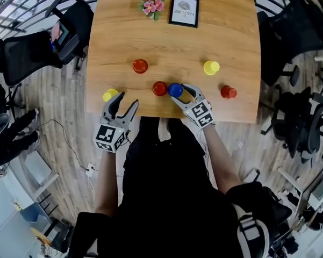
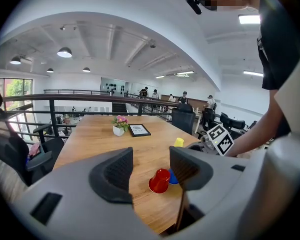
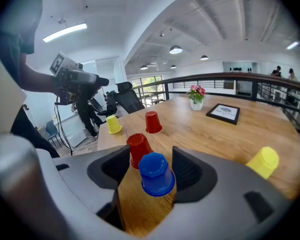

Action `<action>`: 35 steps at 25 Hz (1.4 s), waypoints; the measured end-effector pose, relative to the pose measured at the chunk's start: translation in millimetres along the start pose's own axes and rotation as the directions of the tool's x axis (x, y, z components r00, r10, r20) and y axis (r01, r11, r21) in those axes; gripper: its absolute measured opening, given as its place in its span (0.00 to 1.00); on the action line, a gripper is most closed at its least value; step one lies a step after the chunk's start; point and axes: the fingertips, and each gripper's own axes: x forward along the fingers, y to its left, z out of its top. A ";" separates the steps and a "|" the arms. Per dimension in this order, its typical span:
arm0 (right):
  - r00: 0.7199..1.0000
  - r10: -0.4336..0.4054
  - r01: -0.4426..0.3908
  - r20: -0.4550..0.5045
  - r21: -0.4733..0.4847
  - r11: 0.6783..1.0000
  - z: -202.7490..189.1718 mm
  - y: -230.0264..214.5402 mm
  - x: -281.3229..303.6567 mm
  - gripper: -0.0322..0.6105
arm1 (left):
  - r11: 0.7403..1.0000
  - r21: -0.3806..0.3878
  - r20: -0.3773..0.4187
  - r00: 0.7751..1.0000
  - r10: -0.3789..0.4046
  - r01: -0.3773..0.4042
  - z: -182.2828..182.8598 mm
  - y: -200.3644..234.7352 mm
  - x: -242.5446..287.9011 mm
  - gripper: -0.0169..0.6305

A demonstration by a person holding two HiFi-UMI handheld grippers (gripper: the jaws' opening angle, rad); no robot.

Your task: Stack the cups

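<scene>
**A:** Where is the blue cup?

**B:** The blue cup stands near the table's near edge, at about 6 o'clock from its middle. It is upside down, mouth on the wood and base up, with its long axis upright. A red cup stands just beside it at its 9 o'clock, also upside down.

**A:** And the right gripper?

**B:** The right gripper reaches in from 4 o'clock. Its fingers stand wide apart on either side of the blue cup without squeezing it.

**A:** The left gripper?

**B:** The left gripper hangs at the table's edge near 7 o'clock, fingers apart with nothing between them. A yellow cup sits close at its 10 o'clock.
</scene>
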 end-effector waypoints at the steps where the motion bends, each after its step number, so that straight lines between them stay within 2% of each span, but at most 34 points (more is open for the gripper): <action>1: 1.000 0.000 0.000 0.009 0.001 1.000 0.7 -0.7 -4.1 0.48 | 1.000 0.001 0.001 1.000 -0.004 0.004 0.3 -2.1 1.5 0.42; 11: 0.995 -0.093 0.094 -0.019 0.052 0.994 -25.3 -27.6 -44.2 0.47 | 0.997 0.030 0.000 0.997 -0.071 0.071 6.0 -30.1 25.6 0.42; 16: 0.985 -0.174 0.171 0.011 0.121 0.978 -38.8 -53.4 -71.1 0.47 | 0.993 0.045 -0.005 0.994 -0.105 0.106 8.2 -50.2 41.2 0.42; 20: 0.975 -0.221 0.219 0.000 0.126 0.967 -48.4 -71.5 -88.6 0.46 | 0.989 0.054 -0.013 0.991 -0.135 0.135 7.4 -65.8 54.5 0.42; 35: 0.907 -0.419 0.420 -0.050 0.202 0.885 -93.1 -134.7 -160.4 0.46 | 0.975 0.086 -0.032 0.979 -0.202 0.204 15.2 -103.4 93.8 0.42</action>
